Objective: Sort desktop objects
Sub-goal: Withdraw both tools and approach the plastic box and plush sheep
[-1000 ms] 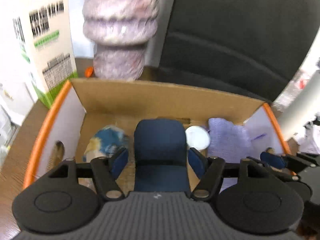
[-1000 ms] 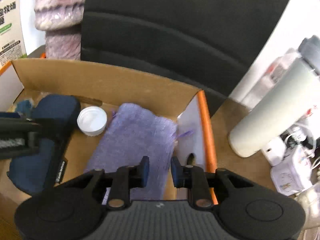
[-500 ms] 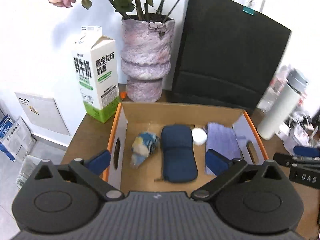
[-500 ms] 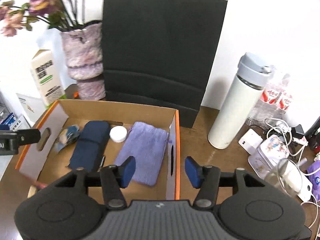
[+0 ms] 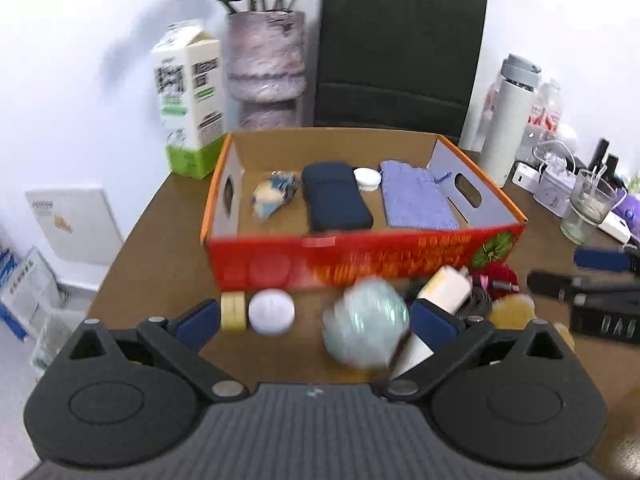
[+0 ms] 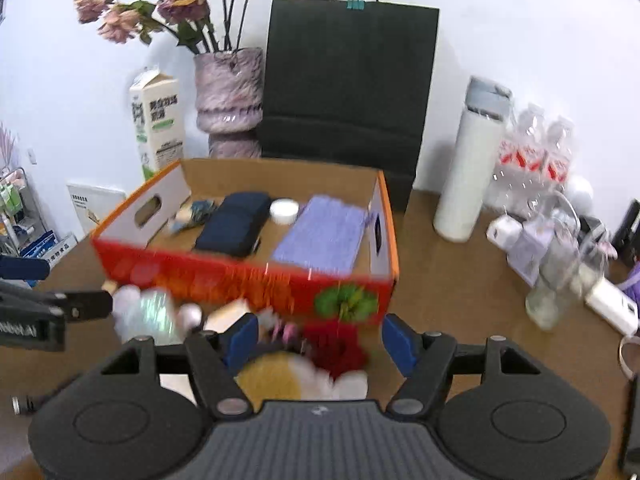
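Cardboard box [image 5: 360, 256] on brown desk [image 5: 160, 256]: holds navy pouch [image 5: 334, 202], lilac knitted pouch [image 5: 416, 200], white round lid [image 5: 368, 178] and crumpled blue-yellow item [image 5: 274, 196]. Unsorted pile touching its red front wall: pale green bundle [image 5: 366, 326], white disc [image 5: 271, 312], yellow tape roll [image 5: 233, 311], cream bottle [image 5: 444, 288], red fluffy item [image 6: 334, 346]. Left gripper [image 5: 316, 320] spread wide and empty, right gripper [image 6: 316, 338] empty with jaws opening; risk judged: crowded, overlapping pieces may be pinched two at once, or the bottle knocked sideways.
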`<state>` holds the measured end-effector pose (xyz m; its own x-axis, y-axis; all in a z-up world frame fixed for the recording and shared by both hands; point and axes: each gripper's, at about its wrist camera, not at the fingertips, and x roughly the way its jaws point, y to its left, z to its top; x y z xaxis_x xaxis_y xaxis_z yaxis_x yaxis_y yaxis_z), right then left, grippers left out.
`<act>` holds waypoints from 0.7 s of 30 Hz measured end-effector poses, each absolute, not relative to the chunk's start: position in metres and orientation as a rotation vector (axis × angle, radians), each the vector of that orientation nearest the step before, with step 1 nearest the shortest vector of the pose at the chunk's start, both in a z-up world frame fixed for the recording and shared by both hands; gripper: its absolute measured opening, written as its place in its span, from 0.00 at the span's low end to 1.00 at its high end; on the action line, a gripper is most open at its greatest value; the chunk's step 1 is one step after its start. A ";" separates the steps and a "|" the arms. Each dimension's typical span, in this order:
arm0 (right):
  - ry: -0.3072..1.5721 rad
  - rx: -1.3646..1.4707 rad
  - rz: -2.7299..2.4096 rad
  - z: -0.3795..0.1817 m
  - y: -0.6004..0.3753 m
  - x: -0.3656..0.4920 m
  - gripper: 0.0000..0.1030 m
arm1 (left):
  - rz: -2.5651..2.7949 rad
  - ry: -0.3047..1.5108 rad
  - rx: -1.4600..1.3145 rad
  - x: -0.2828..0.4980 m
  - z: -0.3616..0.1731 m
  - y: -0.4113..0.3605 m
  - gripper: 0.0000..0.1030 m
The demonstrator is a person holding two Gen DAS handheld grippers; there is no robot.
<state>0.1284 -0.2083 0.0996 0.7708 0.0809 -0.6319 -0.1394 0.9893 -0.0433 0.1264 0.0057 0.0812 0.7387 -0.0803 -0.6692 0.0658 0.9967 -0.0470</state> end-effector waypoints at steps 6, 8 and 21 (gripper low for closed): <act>0.618 -0.071 0.080 0.062 -0.212 0.056 0.67 | -0.034 0.678 -0.034 0.044 0.042 0.010 1.00; 0.608 -0.062 0.080 0.051 -0.215 0.030 0.71 | -0.014 0.686 -0.050 0.021 0.028 0.017 1.00; 0.565 -0.061 0.117 0.024 -0.208 -0.076 0.83 | 0.049 0.619 -0.020 -0.068 0.022 0.042 1.00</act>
<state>-0.0755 -0.2075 0.0244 0.8383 0.0935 -0.5371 -0.1272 0.9915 -0.0258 -0.0680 0.0418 0.0220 0.8131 0.0397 -0.5808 -0.0516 0.9987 -0.0039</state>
